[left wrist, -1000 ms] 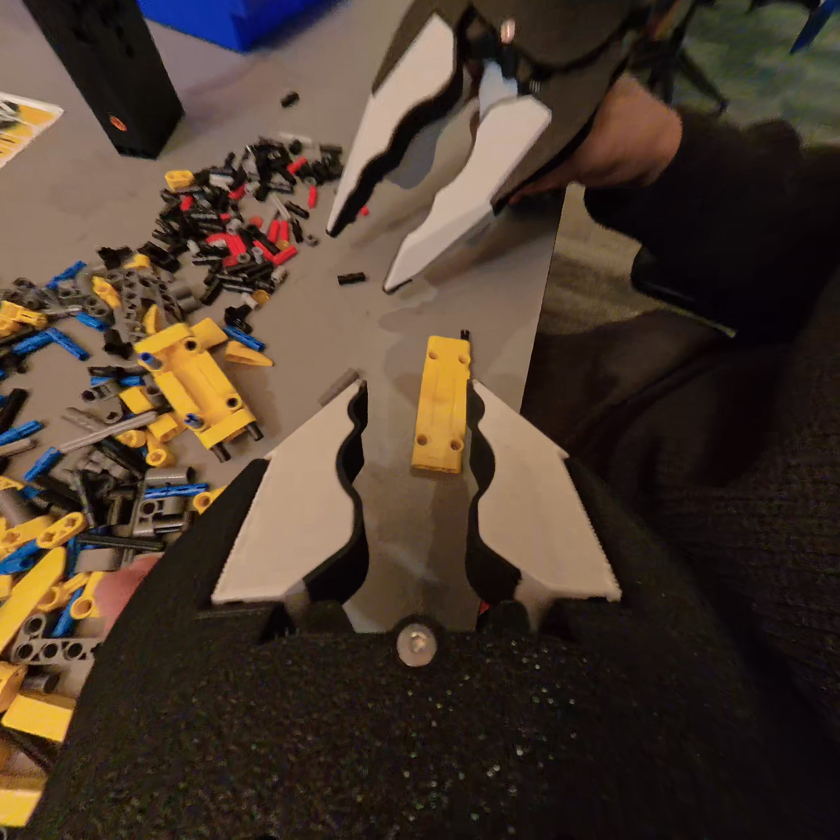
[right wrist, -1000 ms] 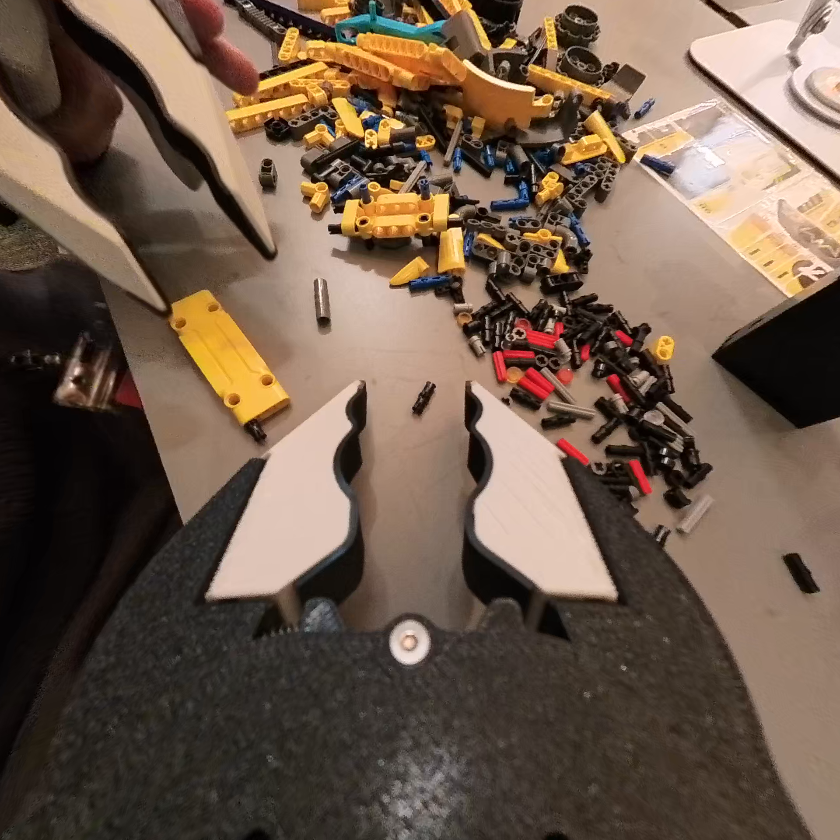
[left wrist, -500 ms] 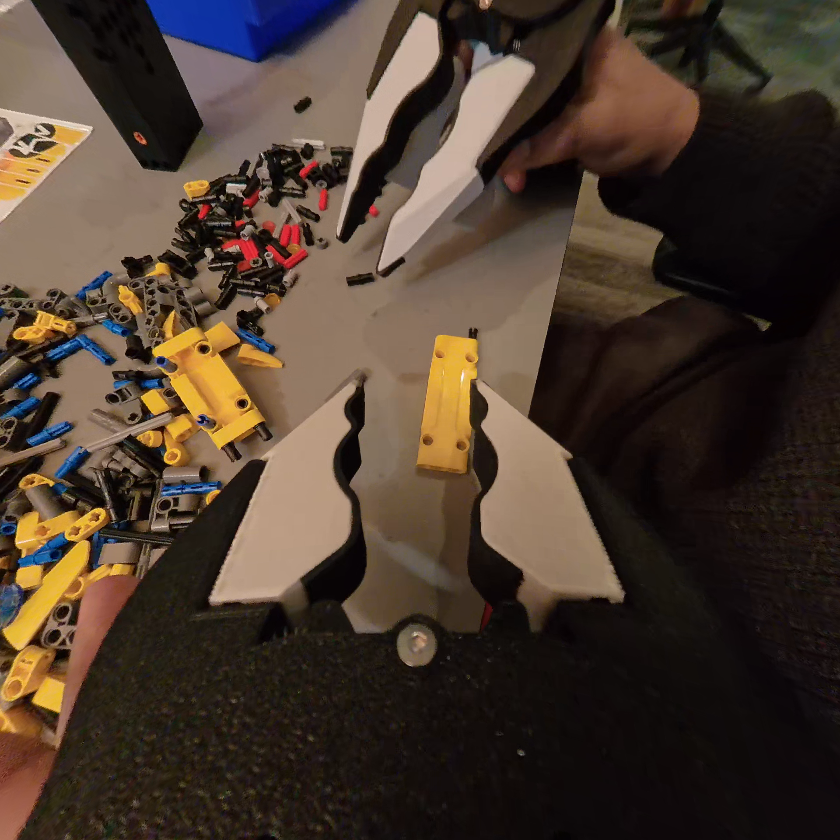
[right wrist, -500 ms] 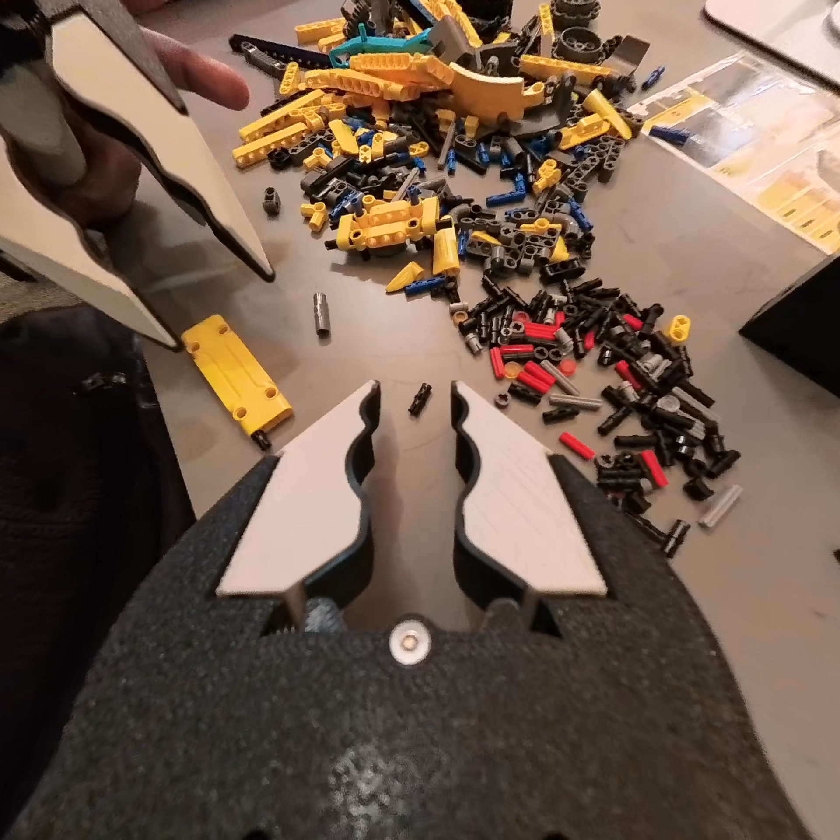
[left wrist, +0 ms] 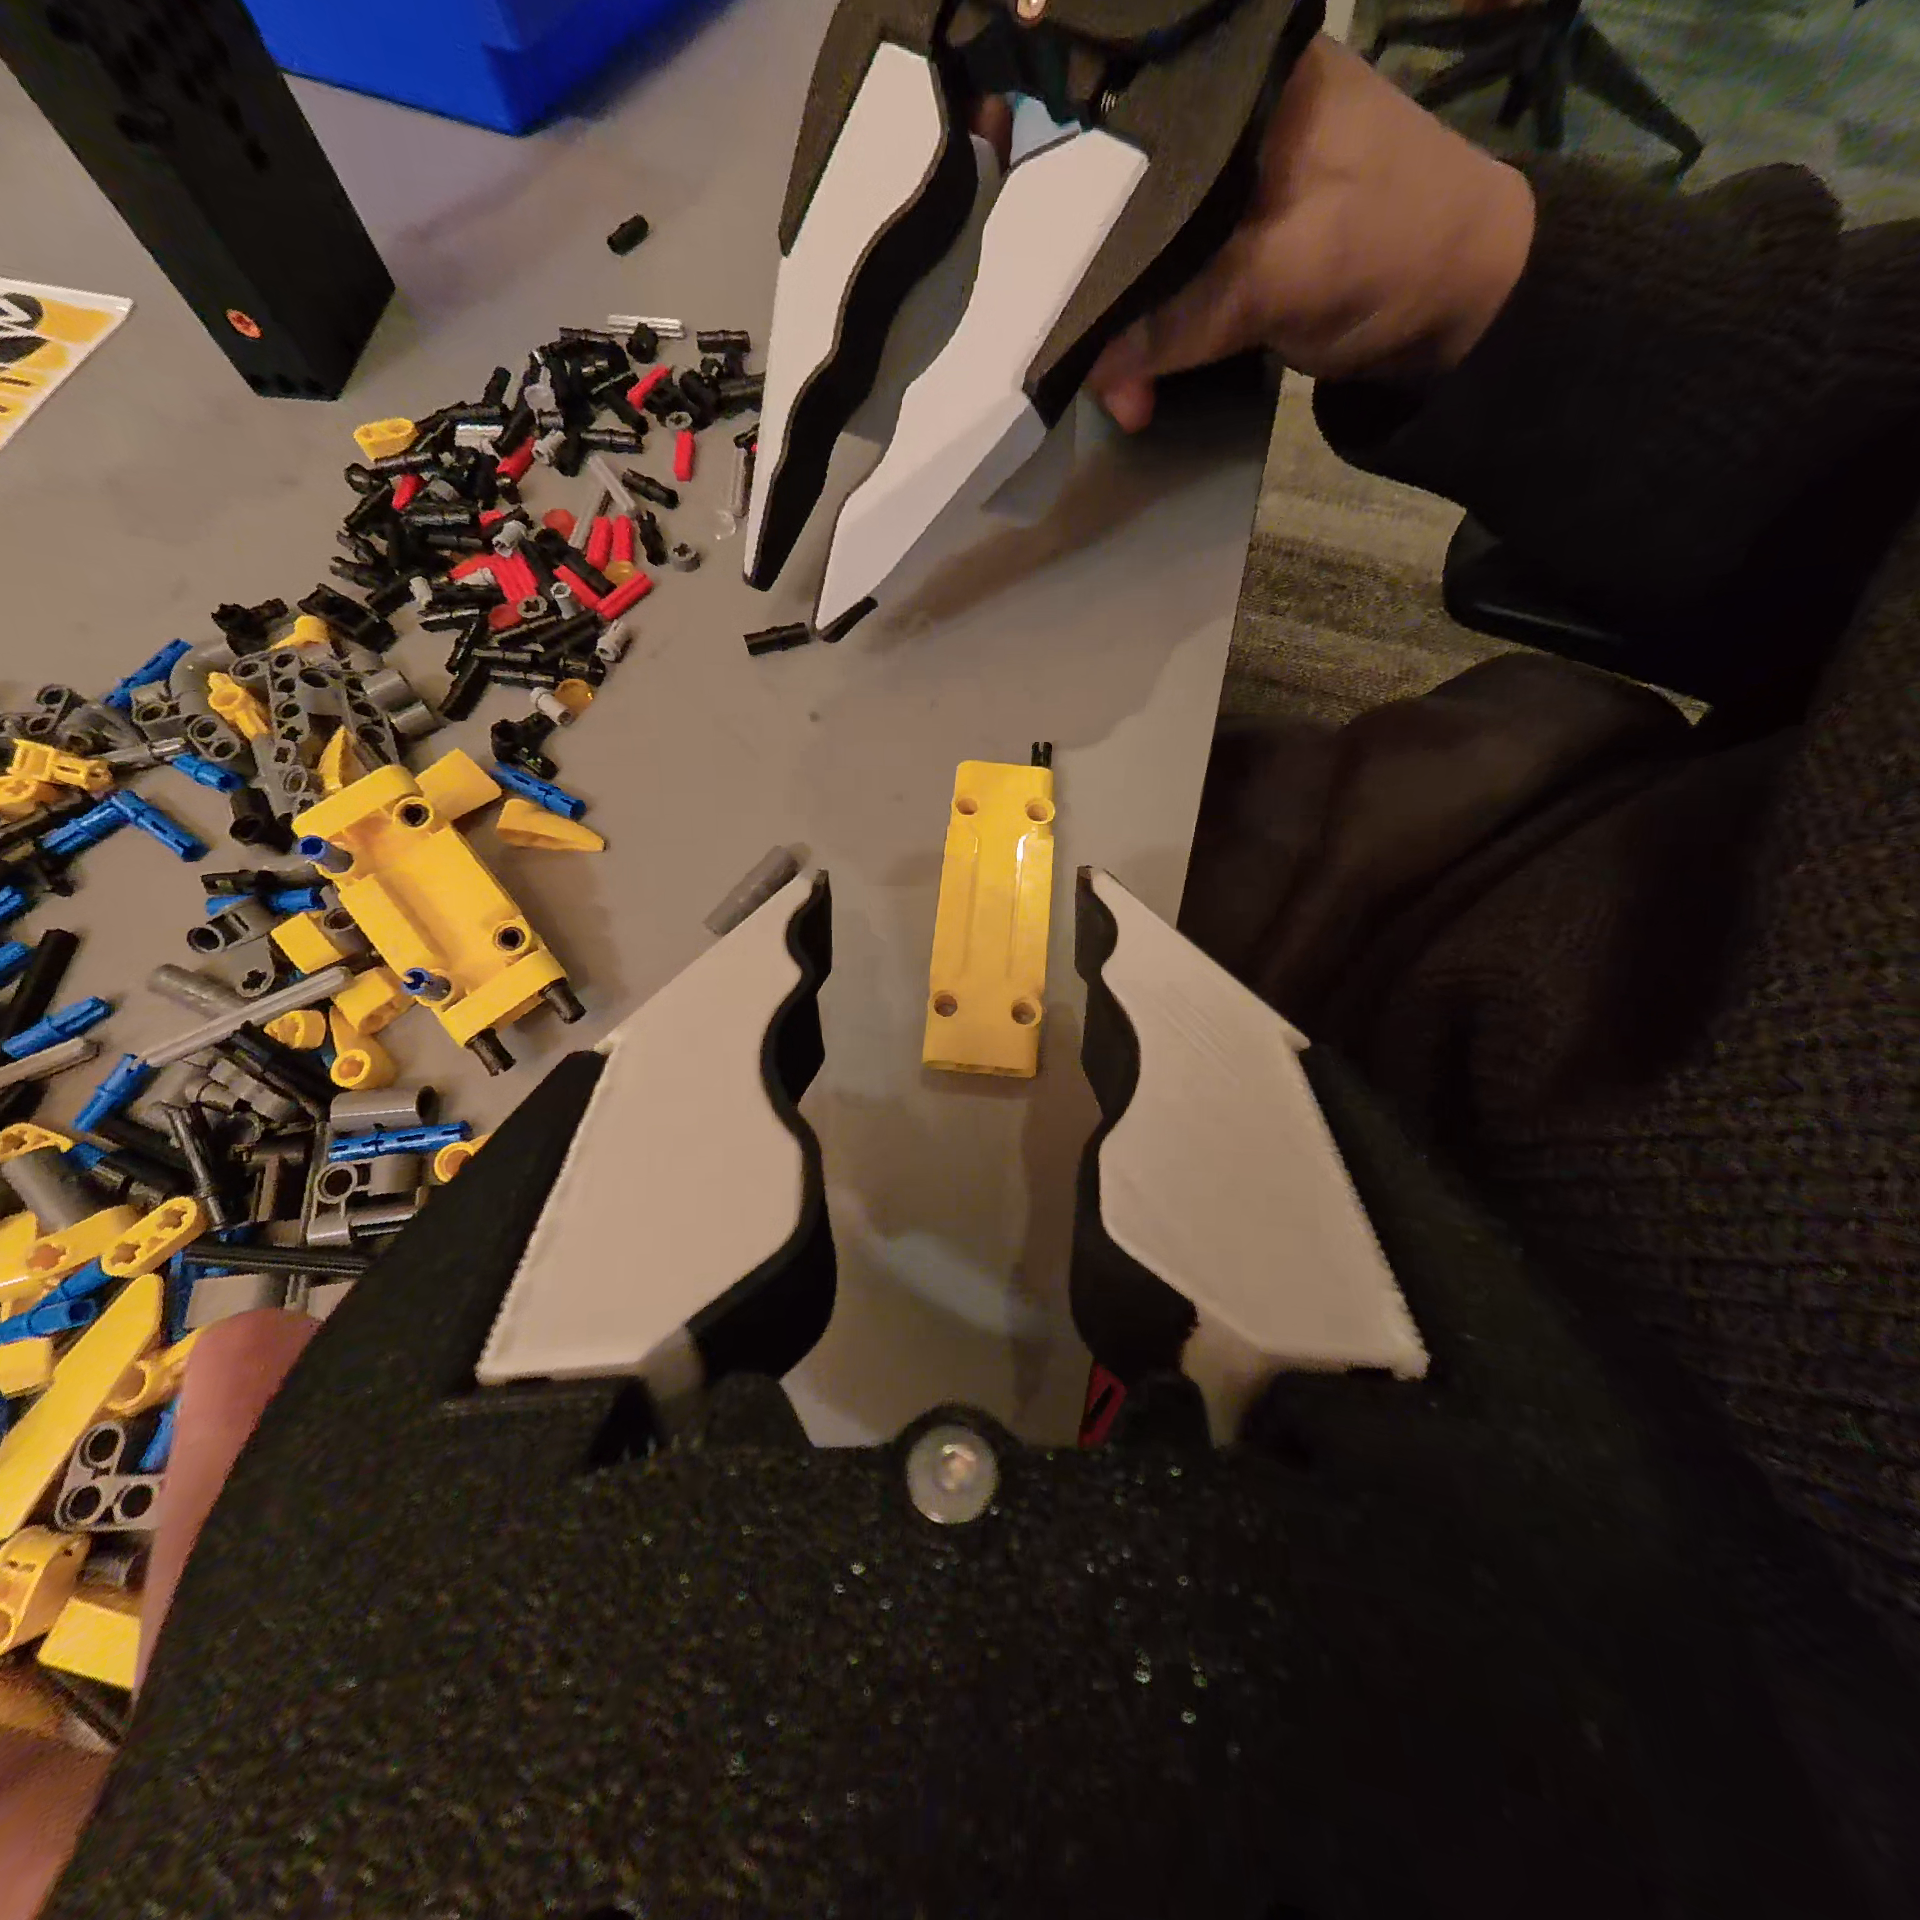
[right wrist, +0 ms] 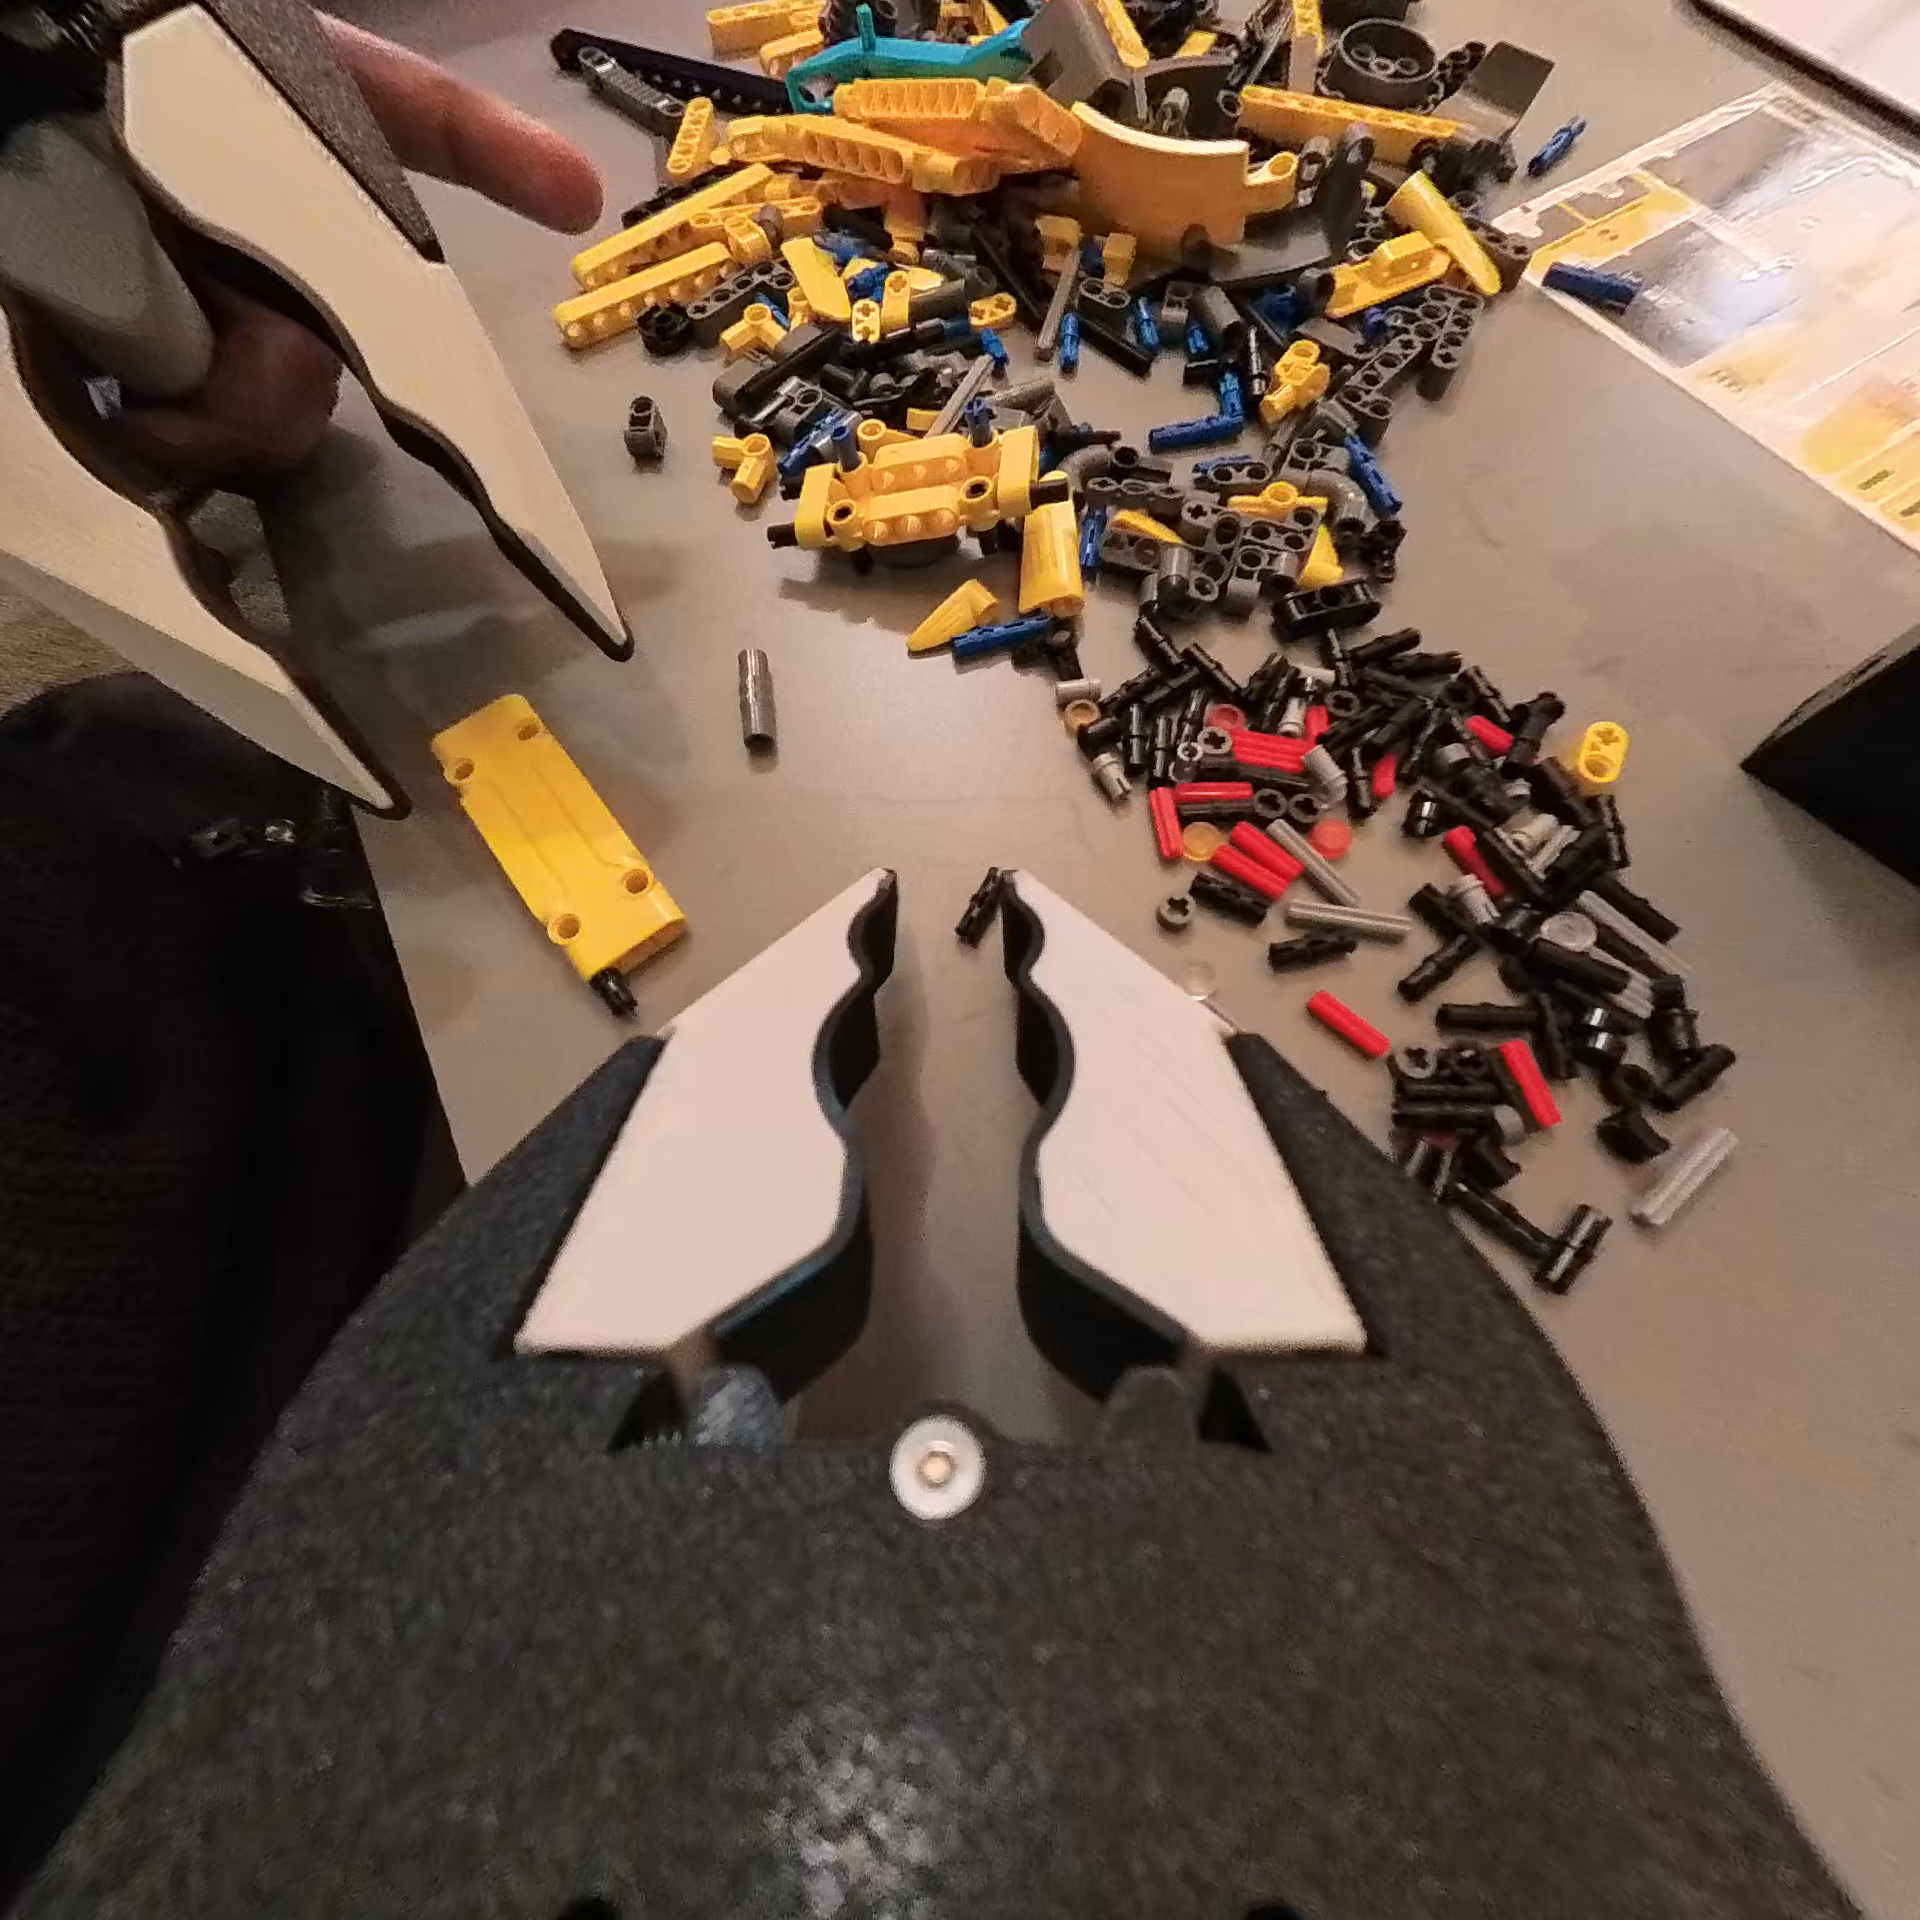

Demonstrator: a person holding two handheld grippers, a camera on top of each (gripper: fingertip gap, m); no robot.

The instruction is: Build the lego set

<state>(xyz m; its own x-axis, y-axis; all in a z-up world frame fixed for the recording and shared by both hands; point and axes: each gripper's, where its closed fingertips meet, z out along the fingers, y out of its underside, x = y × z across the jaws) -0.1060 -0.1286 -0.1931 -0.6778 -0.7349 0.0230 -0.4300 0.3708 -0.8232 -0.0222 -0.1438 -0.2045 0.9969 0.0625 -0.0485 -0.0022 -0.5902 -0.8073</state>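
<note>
Straddling a flat yellow plastic panel with corner holes (left wrist: 989, 920) near the grey table's (left wrist: 1122, 582) edge, the left gripper (left wrist: 951, 883) stands open and empty. The right gripper (right wrist: 940, 883), narrowly parted, brackets a small black plastic pin (right wrist: 977, 906). The panel looks light, rigid, smooth; its long edges offer purchase.

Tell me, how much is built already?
Built: only one small yellow assembly looks joined together. In hand: nothing yet. The right tool, narrowly open, is at a black pin, and the open left tool is over a yellow panel. Left: the big pile of loose pieces.
</note>
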